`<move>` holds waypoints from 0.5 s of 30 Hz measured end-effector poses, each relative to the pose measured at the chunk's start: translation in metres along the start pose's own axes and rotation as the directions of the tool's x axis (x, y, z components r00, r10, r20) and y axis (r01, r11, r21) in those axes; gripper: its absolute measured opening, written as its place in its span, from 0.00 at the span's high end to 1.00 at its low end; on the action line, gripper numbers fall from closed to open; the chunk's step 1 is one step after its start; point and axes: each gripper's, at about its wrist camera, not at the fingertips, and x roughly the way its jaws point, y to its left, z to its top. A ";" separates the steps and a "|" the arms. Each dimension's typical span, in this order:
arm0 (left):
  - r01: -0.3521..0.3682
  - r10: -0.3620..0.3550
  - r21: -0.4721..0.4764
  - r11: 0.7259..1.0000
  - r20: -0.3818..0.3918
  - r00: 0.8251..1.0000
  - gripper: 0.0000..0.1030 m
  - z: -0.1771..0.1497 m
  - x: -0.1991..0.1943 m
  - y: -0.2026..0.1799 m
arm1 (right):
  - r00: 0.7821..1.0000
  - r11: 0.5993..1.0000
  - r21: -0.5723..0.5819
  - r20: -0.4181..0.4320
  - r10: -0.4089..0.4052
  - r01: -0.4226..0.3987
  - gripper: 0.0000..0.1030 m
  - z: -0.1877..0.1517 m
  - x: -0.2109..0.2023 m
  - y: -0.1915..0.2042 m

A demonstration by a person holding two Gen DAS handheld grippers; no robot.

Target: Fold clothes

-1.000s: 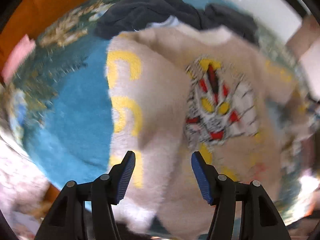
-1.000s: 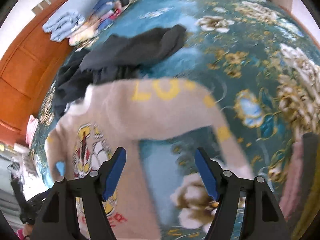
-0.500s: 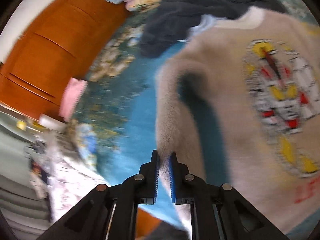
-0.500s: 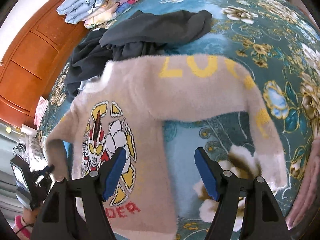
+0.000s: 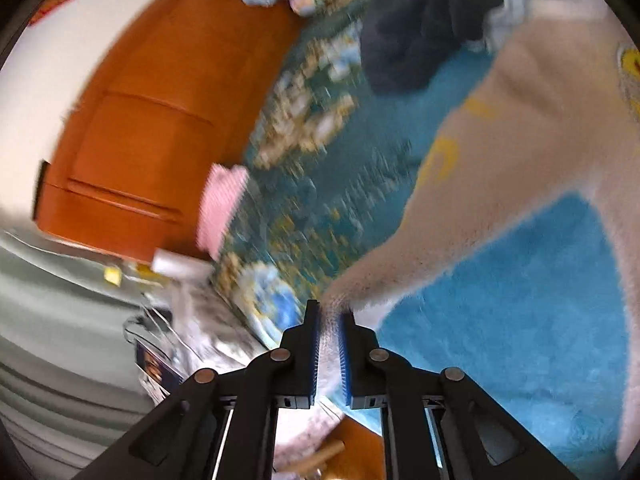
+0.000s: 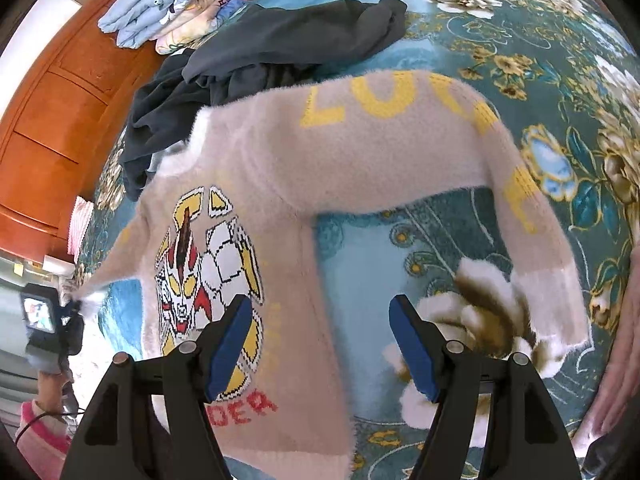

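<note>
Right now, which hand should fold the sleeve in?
Probably left. The left gripper is shut on the sweater sleeve's cuff; the right gripper hangs open above it, holding nothing.

Black gripper frames (image 6: 320,344), blue ribbed pads (image 6: 230,346), silver screws.

The sweater (image 6: 360,168) is fuzzy, long-napped beige knit. Beneath it the bed cover (image 6: 560,80) looks plush and matt. The headboard (image 5: 160,120) is glossy orange wood. Dark clothes (image 6: 280,48) seem smooth matt jersey, though blurred.
</note>
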 end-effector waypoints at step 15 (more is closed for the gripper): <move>0.489 -0.496 -0.392 0.779 0.092 0.863 0.51 -0.009 -0.029 0.044 | 1.000 1.000 0.011 -0.026 -0.008 0.008 0.30 -0.002 0.011 0.001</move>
